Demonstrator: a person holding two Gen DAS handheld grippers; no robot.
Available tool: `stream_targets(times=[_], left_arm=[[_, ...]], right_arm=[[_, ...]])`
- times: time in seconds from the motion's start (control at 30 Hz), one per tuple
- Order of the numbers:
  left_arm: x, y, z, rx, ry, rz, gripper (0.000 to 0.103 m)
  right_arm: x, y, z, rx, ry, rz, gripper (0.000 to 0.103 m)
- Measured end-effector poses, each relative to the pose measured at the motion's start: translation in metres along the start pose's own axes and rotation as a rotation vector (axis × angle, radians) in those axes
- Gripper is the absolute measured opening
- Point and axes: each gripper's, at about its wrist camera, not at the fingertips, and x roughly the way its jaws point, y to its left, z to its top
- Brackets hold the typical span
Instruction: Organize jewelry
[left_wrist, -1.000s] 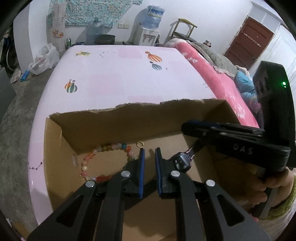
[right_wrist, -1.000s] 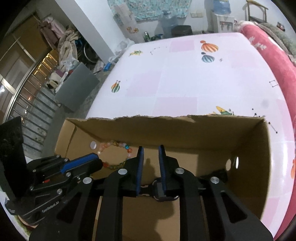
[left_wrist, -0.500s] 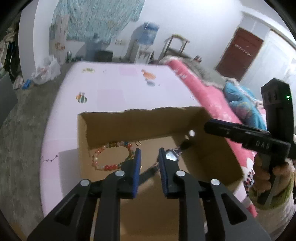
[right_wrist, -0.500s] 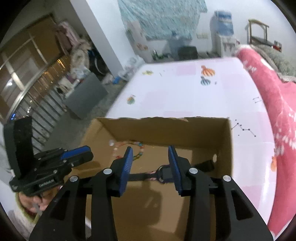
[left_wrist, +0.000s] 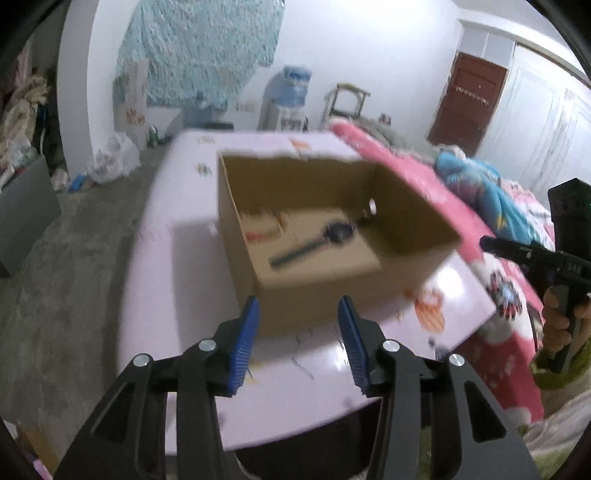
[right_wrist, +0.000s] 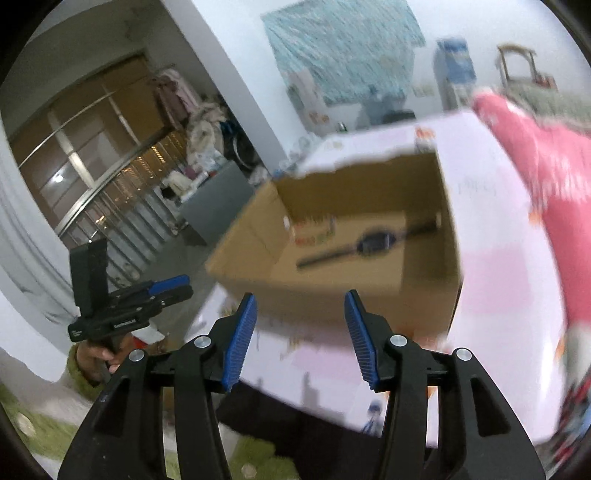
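Note:
An open cardboard box (left_wrist: 417, 236) (right_wrist: 448, 236) stands on the pink-white table (left_wrist: 177, 280) (right_wrist: 491, 266). A dark wristwatch (left_wrist: 332, 236) (right_wrist: 373, 242) lies flat on the box floor, next to a blurred beaded bracelet (left_wrist: 260, 234) (right_wrist: 312, 238) by the left wall. My left gripper (left_wrist: 299, 347) is back from the box near the table's front edge, its jaws opening with nothing between them. My right gripper (right_wrist: 299, 341) is also clear of the box, jaws opening and empty. Each gripper shows in the other's view, held by a hand (left_wrist: 557, 306) (right_wrist: 99, 350).
A pink bedspread (left_wrist: 491, 273) and a blue cloth (left_wrist: 476, 184) lie to the table's right. Grey floor, bags and a grey cabinet (left_wrist: 22, 218) are on the left. A water dispenser (left_wrist: 284, 99) and chair stand at the back wall.
Both grippers pulled back out of the box toward the table's front edge and widened their jaws. The watch, earlier between them, now lies on the box floor.

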Motion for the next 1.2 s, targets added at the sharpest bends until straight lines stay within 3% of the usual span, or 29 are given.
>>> stream_targets(times=[0.17, 0.4, 0.77, 1.03, 1.2], left_arm=[[0.054, -0.021, -0.035, 0.016, 0.095, -0.004, 0.043], [0.102, -0.051, -0.048, 0.118, 0.168, -0.004, 0.041], [0.119, -0.073, -0.047, 0.275, 0.172, 0.065, 0.026], [0.120, -0.079, -0.046, 0.301, 0.174, 0.070, 0.019], [0.118, -0.077, -0.049, 0.303, 0.174, 0.066, 0.009]], right_arm=[[0.051, -0.012, -0.043, 0.112, 0.096, -0.041, 0.042], [0.078, -0.015, -0.052, 0.113, 0.141, -0.114, 0.038], [0.091, -0.031, -0.057, 0.175, 0.148, -0.098, 0.035], [0.083, -0.035, -0.056, 0.169, 0.141, -0.106, 0.035], [0.079, -0.037, -0.057, 0.167, 0.135, -0.111, 0.035]])
